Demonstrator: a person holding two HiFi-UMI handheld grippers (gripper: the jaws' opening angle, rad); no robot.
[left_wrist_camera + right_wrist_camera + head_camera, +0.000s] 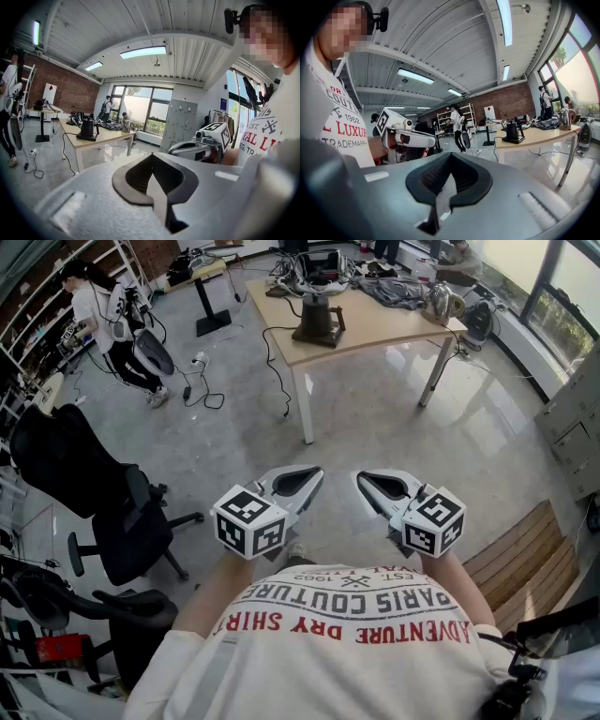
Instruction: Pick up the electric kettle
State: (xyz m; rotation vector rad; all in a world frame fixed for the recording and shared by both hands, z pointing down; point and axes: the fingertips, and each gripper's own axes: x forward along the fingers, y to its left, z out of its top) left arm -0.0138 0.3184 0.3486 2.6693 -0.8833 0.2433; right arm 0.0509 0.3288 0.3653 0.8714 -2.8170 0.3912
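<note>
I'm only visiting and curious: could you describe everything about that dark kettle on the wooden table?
The electric kettle is dark, with a body widening downward, a thin spout and a handle. It stands upright on a flat dark base near the edge of the light wooden table. A black cord drops from there to the floor. Nothing else touches it.

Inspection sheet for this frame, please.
Surface: wooden table on white legs, top partly bare.
Job's things: dark electric kettle upright on the table, untouched.
Clutter: grey cloth and tangled gear at the table's far side.
Grippers: left gripper and right gripper both shut, empty, near the wearer's shirt, far from the table.
Cables: black cable hangs from the table to the floor.
Surroundings: black office chair, standing person, slatted wooden platform.
</note>
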